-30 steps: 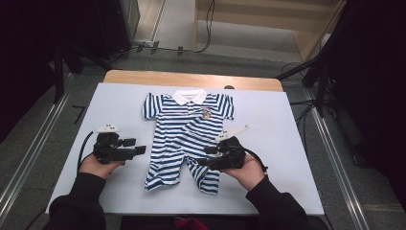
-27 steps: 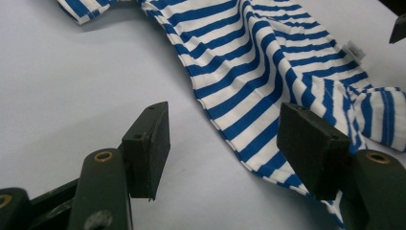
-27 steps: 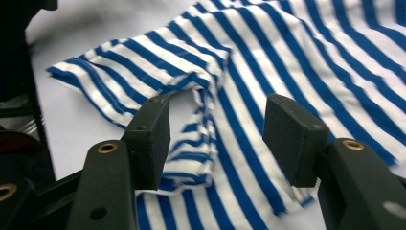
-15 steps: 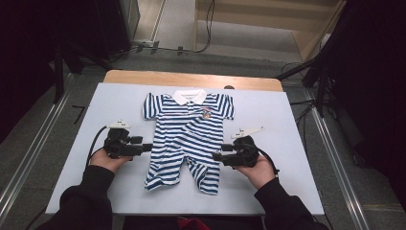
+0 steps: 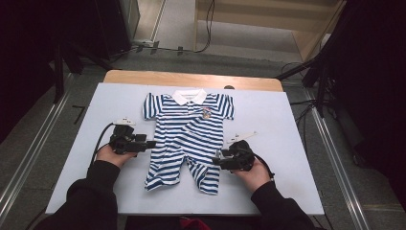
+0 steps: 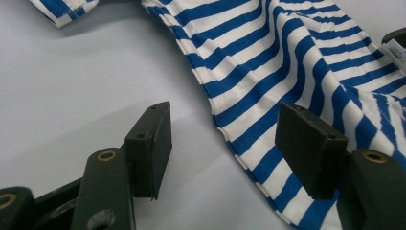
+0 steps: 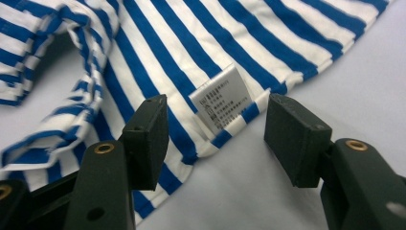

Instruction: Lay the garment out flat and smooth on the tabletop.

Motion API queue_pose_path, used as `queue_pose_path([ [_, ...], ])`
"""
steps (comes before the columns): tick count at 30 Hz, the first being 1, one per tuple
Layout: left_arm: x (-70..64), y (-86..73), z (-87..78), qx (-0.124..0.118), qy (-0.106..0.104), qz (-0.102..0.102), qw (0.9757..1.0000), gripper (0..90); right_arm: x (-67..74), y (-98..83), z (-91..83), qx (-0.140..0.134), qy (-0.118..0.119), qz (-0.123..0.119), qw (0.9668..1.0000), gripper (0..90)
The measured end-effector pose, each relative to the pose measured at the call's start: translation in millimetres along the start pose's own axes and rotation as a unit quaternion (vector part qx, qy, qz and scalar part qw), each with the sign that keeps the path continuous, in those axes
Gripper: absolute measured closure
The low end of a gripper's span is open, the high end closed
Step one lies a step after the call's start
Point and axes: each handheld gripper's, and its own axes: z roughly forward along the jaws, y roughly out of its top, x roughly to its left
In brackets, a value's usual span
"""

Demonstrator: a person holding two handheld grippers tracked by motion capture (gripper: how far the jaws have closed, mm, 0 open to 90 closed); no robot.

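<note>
A blue-and-white striped baby romper (image 5: pixel 187 136) lies flat, front up, in the middle of a pale table (image 5: pixel 282 124), its white collar toward the far edge and its two legs toward the near edge, where the person sits. A hand holds a two-jaw gripper at each side of the garment, both about level with its waist.

The left gripper (image 5: pixel 149 143) points inward at the romper's left side seam. In the left gripper view its jaws stand wide apart, one over bare table and the other over the striped cloth, with the seam edge running between them and nothing pinched.

The right gripper (image 5: pixel 216 161) points inward at the opposite side seam, low over the table. In the right gripper view its jaws are also apart, straddling the hem and a small white care label (image 7: pixel 222 102) (printed text too small to read); the pads do not press the cloth.

Both tools seem placed to grasp opposite edges at once, probably to fold or lift the garment evenly.
</note>
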Motion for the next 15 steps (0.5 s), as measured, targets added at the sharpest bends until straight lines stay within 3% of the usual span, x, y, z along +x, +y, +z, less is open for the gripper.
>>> queue_pose_path([
  [3, -0.9, 0.2, 3.9, -0.007, 0.0, 0.007, 1.0, 41.4, 0.8, 0.0, 0.7, -0.003, -0.007, 0.004, 1.0, 45.8],
  [6, -3.4, 0.2, 7.6, -0.008, -0.006, 0.004, 0.9999, 50.7, 4.0, 0.3, 1.8, -0.001, -0.022, -0.001, 0.9998, 58.9],
  [10, -7.8, 4.5, 10.8, 0.013, -0.002, 0.003, 0.9999, 65.7, 3.6, 4.1, 2.9, 0.012, -0.036, 0.006, 0.9993, 78.7],
  [13, -9.1, 5.4, 11.8, 0.02, 0.008, 0.007, 0.9998, 75.8, -3.6, 9.4, 2.3, 0.033, -0.015, 0.046, 0.9983, 84.8],
  [15, -7.9, 5.4, 12.2, 0.025, 0.003, 0.004, 0.9997, 85.0, -6.4, 12.7, 1.8, 0.045, -0.006, 0.056, 0.9974, 85.2],
])
